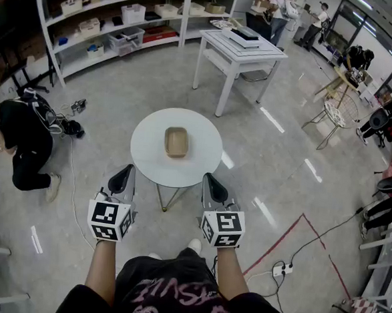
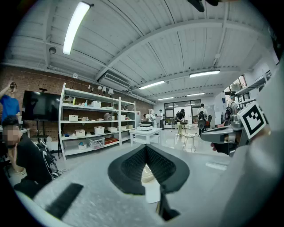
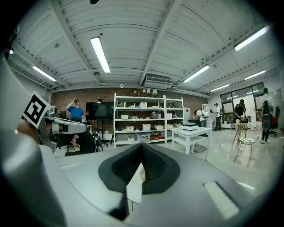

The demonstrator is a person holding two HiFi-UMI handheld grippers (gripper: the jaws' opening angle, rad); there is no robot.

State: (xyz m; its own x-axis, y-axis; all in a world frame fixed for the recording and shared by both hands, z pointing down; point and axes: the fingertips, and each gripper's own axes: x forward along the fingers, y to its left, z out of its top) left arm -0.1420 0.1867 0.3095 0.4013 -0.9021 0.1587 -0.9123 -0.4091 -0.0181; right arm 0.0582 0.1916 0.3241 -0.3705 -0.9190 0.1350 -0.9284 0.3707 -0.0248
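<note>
While both grippers hang just short of the round white table's (image 1: 203, 154) near edge in the head view, the left gripper (image 1: 123, 178) and right gripper (image 1: 211, 185) flank a brown tray (image 1: 176, 142) lying at the tabletop's centre, well apart from either. A crouching person (image 1: 20, 140) is off to the left. The left gripper view shows its jaws pressed together, empty, framing a sliver of tray (image 2: 147, 173), with shelving (image 2: 93, 126) beyond. The right gripper view shows the same: jaws together, nothing held.

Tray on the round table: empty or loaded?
Empty, as far as the head view shows: inside the tray only its bare brown floor is visible.
</note>
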